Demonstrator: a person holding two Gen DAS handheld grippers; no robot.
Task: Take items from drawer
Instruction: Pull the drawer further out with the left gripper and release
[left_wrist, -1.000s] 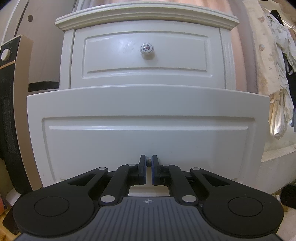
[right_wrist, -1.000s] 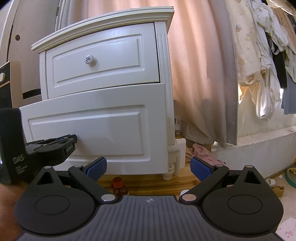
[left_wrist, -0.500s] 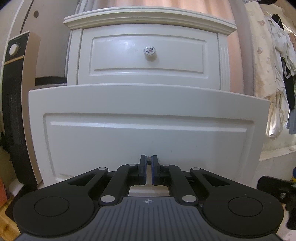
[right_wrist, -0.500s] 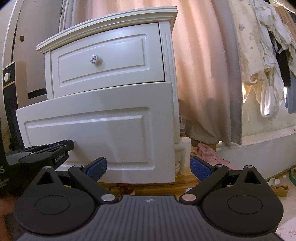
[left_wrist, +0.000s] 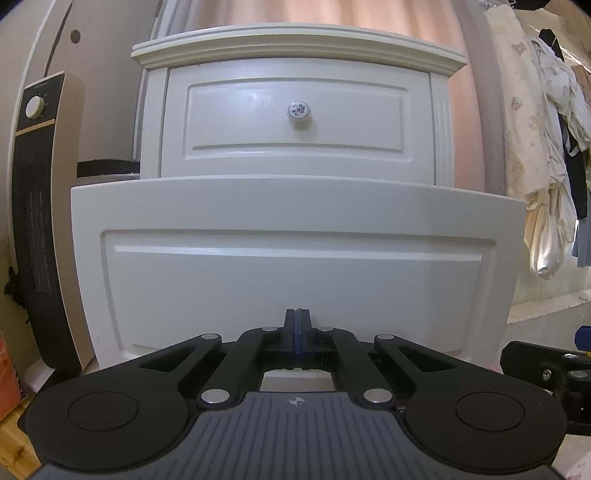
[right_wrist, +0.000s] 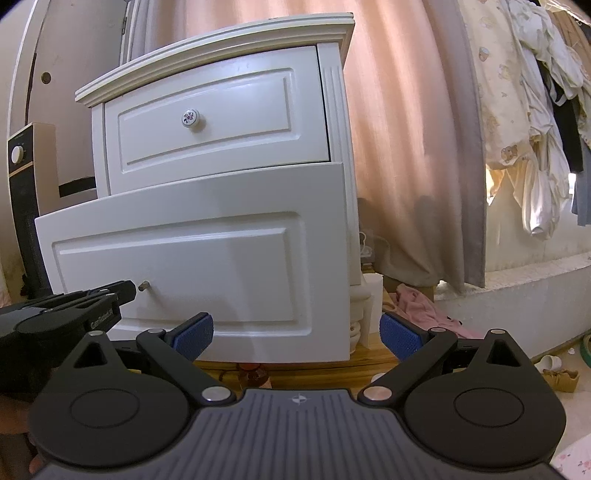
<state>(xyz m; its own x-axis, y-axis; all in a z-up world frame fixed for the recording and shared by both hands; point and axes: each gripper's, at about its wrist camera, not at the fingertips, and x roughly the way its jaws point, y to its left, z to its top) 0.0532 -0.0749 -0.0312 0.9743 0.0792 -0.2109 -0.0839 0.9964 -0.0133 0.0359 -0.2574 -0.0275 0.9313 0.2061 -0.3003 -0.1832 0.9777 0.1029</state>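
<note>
the lower drawer (right_wrist: 192, 266) of the white nightstand (left_wrist: 299, 48) stands pulled out from the cabinet, its front panel well forward of the shut upper drawer (left_wrist: 295, 122). the items it may hold cannot be seen from these low views; only the outside of the front shows.

the left gripper (left_wrist: 297, 321) has its blue pads pressed together with nothing between them, and in the right wrist view its tip sits just short of the small metal stub (right_wrist: 144, 285) low on the drawer front, apart from it. the right gripper (right_wrist: 297, 332) hangs with its pads spread wide and empty, low before the drawer's right end.

the step in hand looks like finishing the opening and turning to the contents. to do it well, the person would likely lift the spread right tool above the top edge of the drawer front and tilt it down so its camera sees inside before choosing anything. the drawer seems slightly skewed, its left end further out, so any more pulling should be straight and gentle.

the nightstand rests on a wooden floor (right_wrist: 314, 365). a tall heater (left_wrist: 40, 206) stands at its left, a pink curtain (right_wrist: 406, 147) hangs behind, clothes (right_wrist: 524, 122) hang at the right, and a pink cloth (right_wrist: 417, 302) lies near its right foot.
</note>
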